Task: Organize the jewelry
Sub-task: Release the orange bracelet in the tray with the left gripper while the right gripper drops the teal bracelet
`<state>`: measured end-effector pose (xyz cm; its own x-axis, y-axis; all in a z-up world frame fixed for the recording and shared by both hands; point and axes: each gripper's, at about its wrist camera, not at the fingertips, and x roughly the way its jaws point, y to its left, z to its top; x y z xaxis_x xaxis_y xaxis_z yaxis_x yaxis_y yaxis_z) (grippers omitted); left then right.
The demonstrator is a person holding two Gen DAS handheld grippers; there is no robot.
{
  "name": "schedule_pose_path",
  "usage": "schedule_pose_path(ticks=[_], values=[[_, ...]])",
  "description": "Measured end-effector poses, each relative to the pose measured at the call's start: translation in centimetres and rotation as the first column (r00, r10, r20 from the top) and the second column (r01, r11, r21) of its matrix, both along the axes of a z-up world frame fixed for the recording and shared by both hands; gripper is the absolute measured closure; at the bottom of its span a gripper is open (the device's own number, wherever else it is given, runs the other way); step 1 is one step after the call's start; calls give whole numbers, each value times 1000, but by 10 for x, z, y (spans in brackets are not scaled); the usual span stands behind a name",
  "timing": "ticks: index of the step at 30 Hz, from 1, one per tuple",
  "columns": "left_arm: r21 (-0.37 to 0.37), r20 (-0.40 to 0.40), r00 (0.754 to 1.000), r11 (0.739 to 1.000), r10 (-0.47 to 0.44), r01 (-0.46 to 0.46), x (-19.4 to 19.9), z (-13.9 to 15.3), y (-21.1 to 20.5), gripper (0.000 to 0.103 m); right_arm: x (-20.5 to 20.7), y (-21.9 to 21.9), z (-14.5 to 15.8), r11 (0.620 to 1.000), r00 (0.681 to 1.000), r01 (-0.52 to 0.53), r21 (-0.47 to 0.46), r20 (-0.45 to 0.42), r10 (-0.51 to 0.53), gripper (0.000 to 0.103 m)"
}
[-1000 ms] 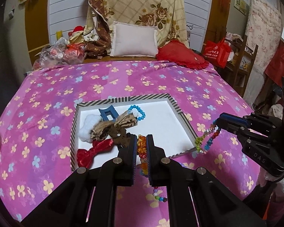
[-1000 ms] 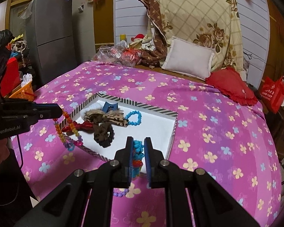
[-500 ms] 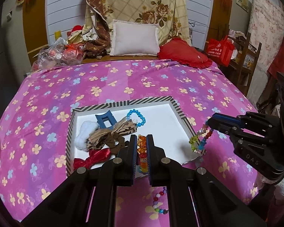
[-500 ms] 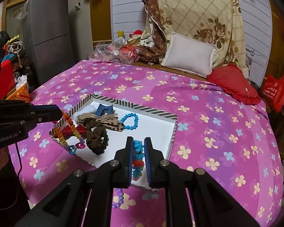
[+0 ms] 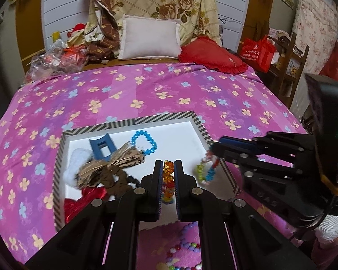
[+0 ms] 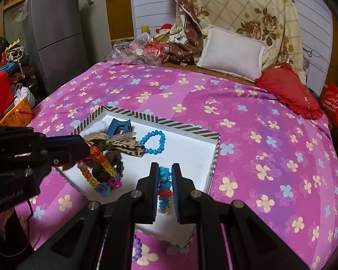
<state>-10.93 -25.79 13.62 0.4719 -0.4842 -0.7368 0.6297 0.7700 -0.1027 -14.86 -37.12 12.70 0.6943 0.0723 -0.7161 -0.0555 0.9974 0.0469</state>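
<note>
A white tray with a striped rim (image 5: 128, 121) (image 6: 184, 127) lies on the pink flowered bedspread. In it are a blue bead bracelet (image 5: 144, 139) (image 6: 153, 141), a blue hair claw (image 5: 101, 146) (image 6: 119, 126), a tan bow (image 5: 115, 164), a dark scrunchie (image 6: 106, 171), a white fluffy piece (image 5: 75, 164) and a red bow (image 5: 83, 202). My left gripper (image 5: 168, 175) (image 6: 85, 150) is shut on an orange and multicoloured bead bracelet (image 5: 167, 182) (image 6: 99, 168) over the tray's near edge. My right gripper (image 6: 164, 180) (image 5: 214, 148) is shut on a blue, orange and green bead bracelet (image 6: 164, 186) (image 5: 206, 171) over the tray's right part.
A pastel bead bracelet (image 5: 187, 252) (image 6: 136, 249) lies on the bedspread in front of the tray. A white pillow (image 5: 149, 38), red cushion (image 5: 211, 54) and plastic bags (image 5: 54, 60) sit at the bed's head. A grey fridge (image 6: 54, 36) and orange basket (image 6: 15, 112) stand left.
Both grippers have moved in over the tray with their bracelets. The right one has come from beyond the tray's right rim to above its inside.
</note>
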Motion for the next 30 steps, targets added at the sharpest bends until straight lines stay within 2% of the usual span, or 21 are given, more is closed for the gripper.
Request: schedule_pose_path(ticks=[3,6,10,16,23,25,27,29,30], values=[[15,-12,1000,1000,4,-4,10,-11,-10,93,16,-7,-10,1000,1000,0,25,-29,0,92],[26,-61,998,999,32,-30,31,-29,-18,93,35,-15,-20,999,998,-5,54,-59,8,92],[67,-84,994,995,76,-71,54,-49,-25,93,66,-21,-36,999,995,1,50,-102,4,92],[105,-127,981,986,146,-133,83,-72,-18,93,111,-27,-53,998,989,1,70,-147,9,92],[139,-137,977,980,161,-142,88,-87,-14,93,150,-30,-78,999,978,40,-23,-204,-44,92],[133,-136,977,980,163,-145,88,-88,-13,93,151,-35,-83,998,975,61,-20,-214,-64,91],[116,-151,974,982,169,-152,89,-88,-11,93,148,-41,-84,996,974,85,11,-212,-81,88],[101,-173,969,982,175,-159,89,-88,-9,90,141,-46,-78,994,979,95,48,-188,-84,70],[95,-177,968,982,176,-161,88,-87,-8,82,136,-48,-74,993,980,103,55,-177,-92,66]])
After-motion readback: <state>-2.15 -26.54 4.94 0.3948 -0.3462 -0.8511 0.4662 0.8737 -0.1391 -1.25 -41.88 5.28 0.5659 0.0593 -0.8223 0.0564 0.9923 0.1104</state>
